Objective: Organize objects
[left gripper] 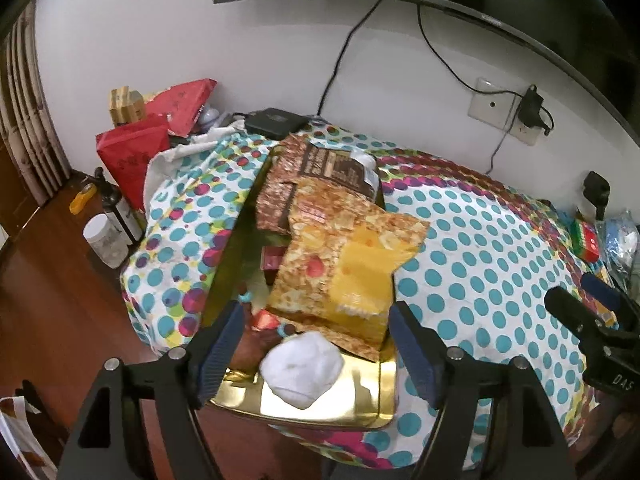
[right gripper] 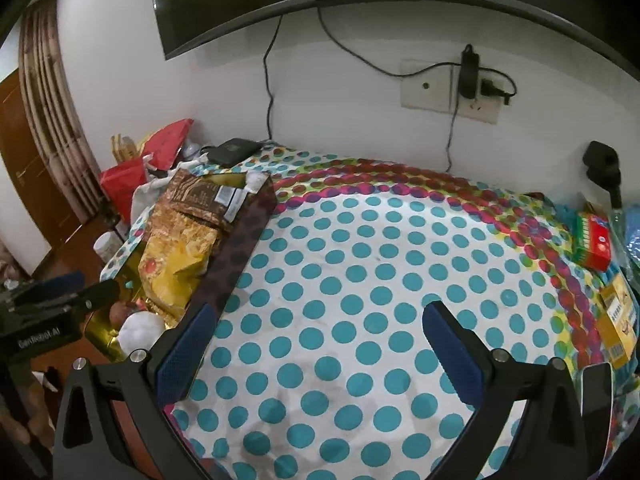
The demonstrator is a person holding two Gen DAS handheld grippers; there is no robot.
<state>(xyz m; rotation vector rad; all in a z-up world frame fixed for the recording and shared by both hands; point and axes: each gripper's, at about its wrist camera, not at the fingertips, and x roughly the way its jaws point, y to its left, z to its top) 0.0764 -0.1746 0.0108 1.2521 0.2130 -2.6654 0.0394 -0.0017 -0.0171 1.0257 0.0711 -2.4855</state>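
A gold tin box stands open on the left of the polka-dot cloth. It holds a yellow snack bag, a brown snack bag, small wrapped sweets and a white ball of cloth. My left gripper is open and empty, its fingers either side of the box's near end above the white ball. My right gripper is open and empty over bare cloth, just right of the box. The left gripper also shows at the left edge of the right wrist view.
Red bags, bottles and a jar stand left of the cloth. A black set-top box sits at the back. A red-green carton, a yellow box and a phone lie at right. Cables hang from a wall socket.
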